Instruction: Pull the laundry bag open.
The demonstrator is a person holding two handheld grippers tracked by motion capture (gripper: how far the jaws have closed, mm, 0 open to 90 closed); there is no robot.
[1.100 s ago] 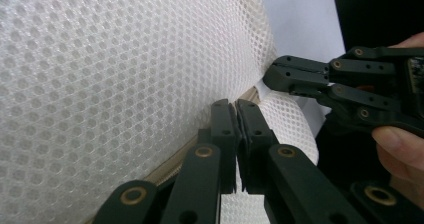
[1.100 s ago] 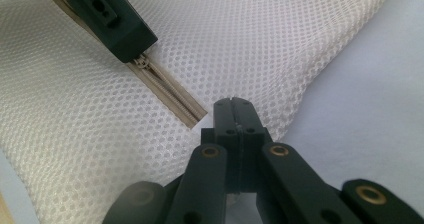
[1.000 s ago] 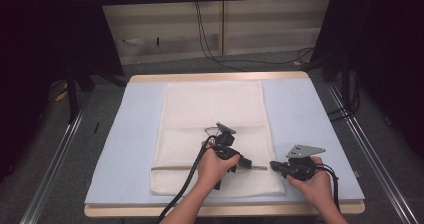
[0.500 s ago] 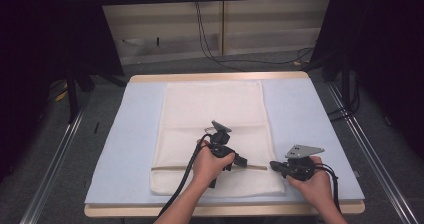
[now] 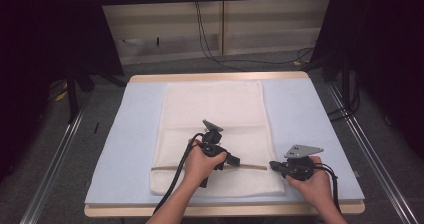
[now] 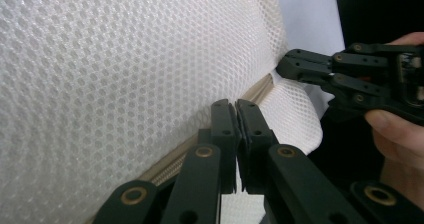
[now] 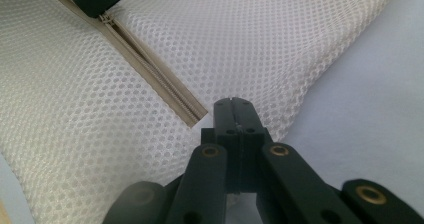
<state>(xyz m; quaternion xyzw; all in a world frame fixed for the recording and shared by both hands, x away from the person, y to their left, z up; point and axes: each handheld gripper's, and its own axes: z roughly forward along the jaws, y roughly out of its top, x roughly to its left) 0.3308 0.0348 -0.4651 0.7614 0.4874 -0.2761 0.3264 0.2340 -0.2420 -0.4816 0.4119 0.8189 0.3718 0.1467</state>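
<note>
white mesh laundry bag (image 5: 215, 134) lies flat on the pale blue mat (image 5: 125, 149), long axis running away from me, zipper (image 5: 247, 166) crossing it near my edge, left to right. my left gripper (image 5: 234, 160) sits on the zipper line about mid-bag, jaws pressed together; in its own view the tips (image 6: 236, 115) meet right at the beige tape, looks like they pinch the slider but the pull itself is hidden, so i can't tell what's actually clamped. right gripper (image 5: 274, 165) is at the zipper's right end, jaws closed on the mesh edge (image 7: 235, 106) just past the tape end (image 7: 192, 115), pinning the bag. key relation: zipper axis runs straight between the two tools, left one nearer the middle, right one anchoring the end. i judge the next pull goes along that line, leftward away from the right gripper, keeping mesh taut.
</note>
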